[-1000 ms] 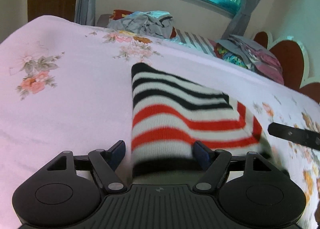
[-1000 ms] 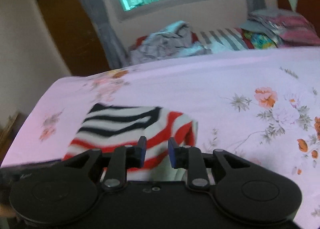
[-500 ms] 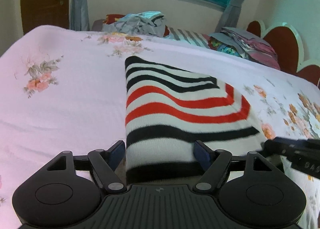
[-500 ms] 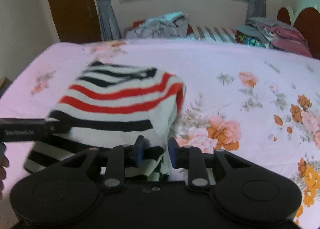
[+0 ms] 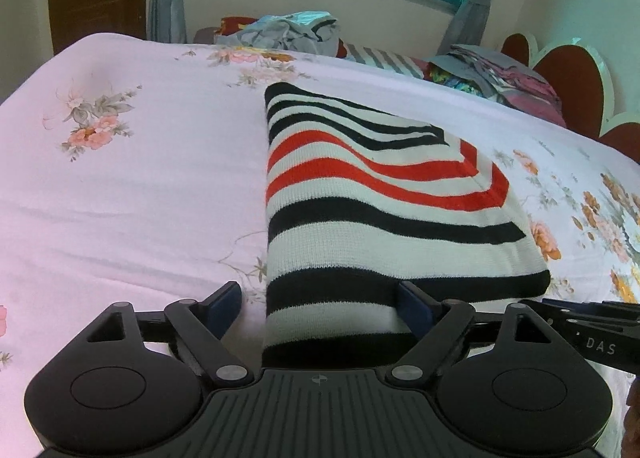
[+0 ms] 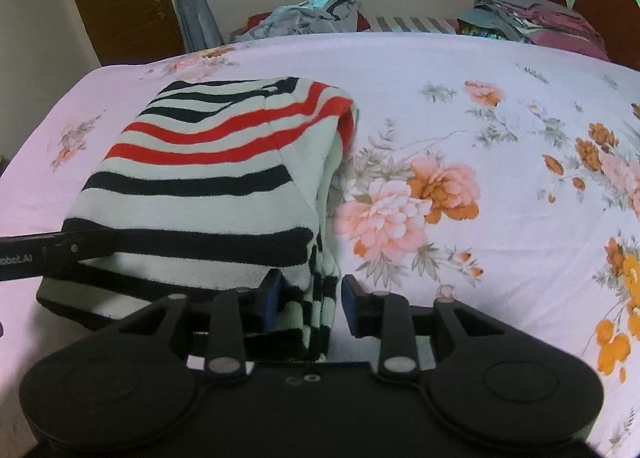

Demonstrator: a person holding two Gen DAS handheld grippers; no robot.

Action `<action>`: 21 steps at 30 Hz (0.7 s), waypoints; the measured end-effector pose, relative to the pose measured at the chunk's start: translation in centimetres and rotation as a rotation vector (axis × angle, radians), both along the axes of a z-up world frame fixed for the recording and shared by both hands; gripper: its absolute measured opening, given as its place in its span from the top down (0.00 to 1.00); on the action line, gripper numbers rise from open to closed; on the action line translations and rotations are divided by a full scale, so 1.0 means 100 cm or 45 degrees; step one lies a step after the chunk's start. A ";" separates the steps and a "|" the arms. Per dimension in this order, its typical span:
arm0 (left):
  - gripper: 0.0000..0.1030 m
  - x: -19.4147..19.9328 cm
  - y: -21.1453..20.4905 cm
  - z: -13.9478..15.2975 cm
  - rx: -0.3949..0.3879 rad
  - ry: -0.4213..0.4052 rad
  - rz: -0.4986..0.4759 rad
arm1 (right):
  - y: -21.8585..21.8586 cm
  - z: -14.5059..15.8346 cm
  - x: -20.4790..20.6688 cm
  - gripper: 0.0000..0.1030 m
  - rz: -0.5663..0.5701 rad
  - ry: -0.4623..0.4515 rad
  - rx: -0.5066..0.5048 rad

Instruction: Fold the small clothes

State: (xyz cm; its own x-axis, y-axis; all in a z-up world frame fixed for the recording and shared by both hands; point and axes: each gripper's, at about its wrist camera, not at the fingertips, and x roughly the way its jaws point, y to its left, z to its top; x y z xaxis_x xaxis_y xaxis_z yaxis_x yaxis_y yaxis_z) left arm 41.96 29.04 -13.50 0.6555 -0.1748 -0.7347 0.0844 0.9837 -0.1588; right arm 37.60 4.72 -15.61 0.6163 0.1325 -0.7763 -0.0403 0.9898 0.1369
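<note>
The folded sweater (image 5: pixel 380 194) is lying flat on the bed (image 5: pixel 140 194), no longer moving. The left gripper (image 5: pixel 320 300), spread wide, is straddling its near edge; the right gripper (image 6: pixel 309 300) has loosened, straddling the near right corner. Bare sheet is lying on both sides.

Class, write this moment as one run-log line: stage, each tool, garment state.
stage: fold nearly done | left tool: open, straddling near edge of striped sweater | right tool: open at its right corner | sweater: folded, flat on floral bedsheet
</note>
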 end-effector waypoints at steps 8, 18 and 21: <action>0.00 -0.005 -0.006 0.000 0.034 0.072 0.027 | 0.004 0.002 -0.001 0.70 0.025 0.043 -0.016; 0.00 -0.020 -0.024 0.009 0.201 0.098 0.142 | -0.003 0.021 -0.010 0.43 0.025 0.011 -0.030; 0.00 -0.032 -0.030 0.018 0.231 0.074 0.162 | -0.008 0.032 -0.021 0.39 0.022 -0.023 -0.004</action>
